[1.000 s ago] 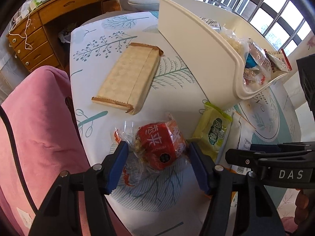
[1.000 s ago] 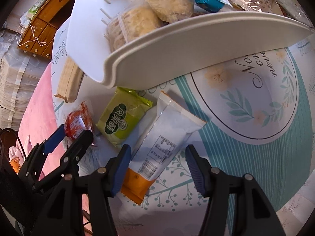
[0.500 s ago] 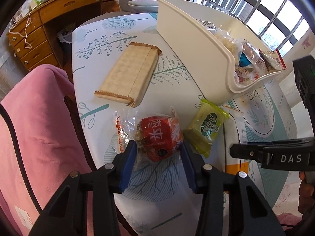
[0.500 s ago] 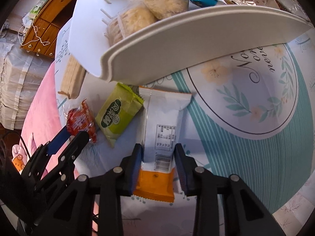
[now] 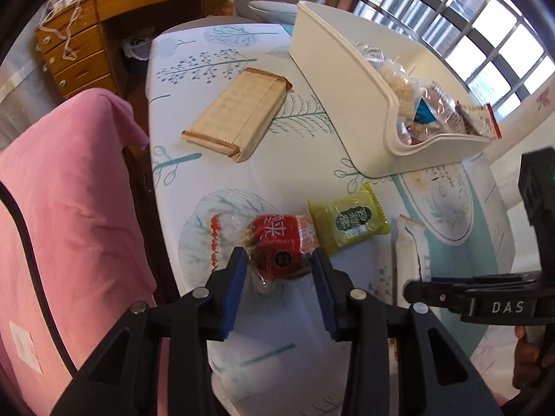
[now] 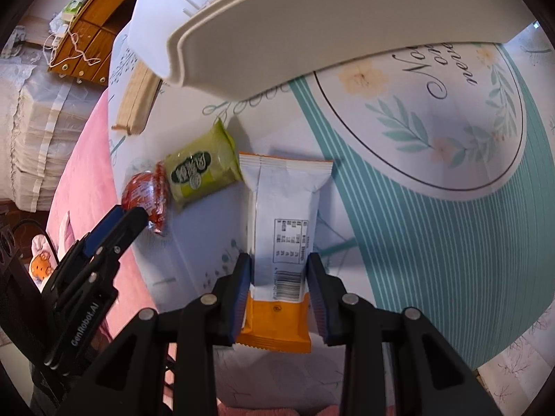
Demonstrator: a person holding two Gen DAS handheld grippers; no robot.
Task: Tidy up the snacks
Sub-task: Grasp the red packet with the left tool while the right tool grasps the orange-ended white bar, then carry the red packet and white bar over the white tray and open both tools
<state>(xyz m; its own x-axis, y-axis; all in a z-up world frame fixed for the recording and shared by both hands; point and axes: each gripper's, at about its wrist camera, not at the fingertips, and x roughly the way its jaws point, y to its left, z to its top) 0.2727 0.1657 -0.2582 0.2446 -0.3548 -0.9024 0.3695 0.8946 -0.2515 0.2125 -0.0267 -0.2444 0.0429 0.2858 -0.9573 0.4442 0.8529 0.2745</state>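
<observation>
Two claws are working the snacks. Seen from the left wrist, the left claw (image 5: 280, 274) is clamping the red snack (image 5: 281, 247) on the surface (image 5: 215, 173), with the green packet (image 5: 348, 220) touching it and the tan cracker pack (image 5: 239, 112) lying apart beside the white bin (image 5: 347, 83).

Seen from the right wrist, the right claw (image 6: 279, 282) is pinching the white-and-orange packet (image 6: 282, 228), which is lying just beside the green packet (image 6: 199, 171).

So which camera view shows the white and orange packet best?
The right wrist view: the white and orange packet lies full length there, label and barcode readable, the right gripper shut on it. The left wrist view shows only a white strip of it beside the green snack.
</observation>
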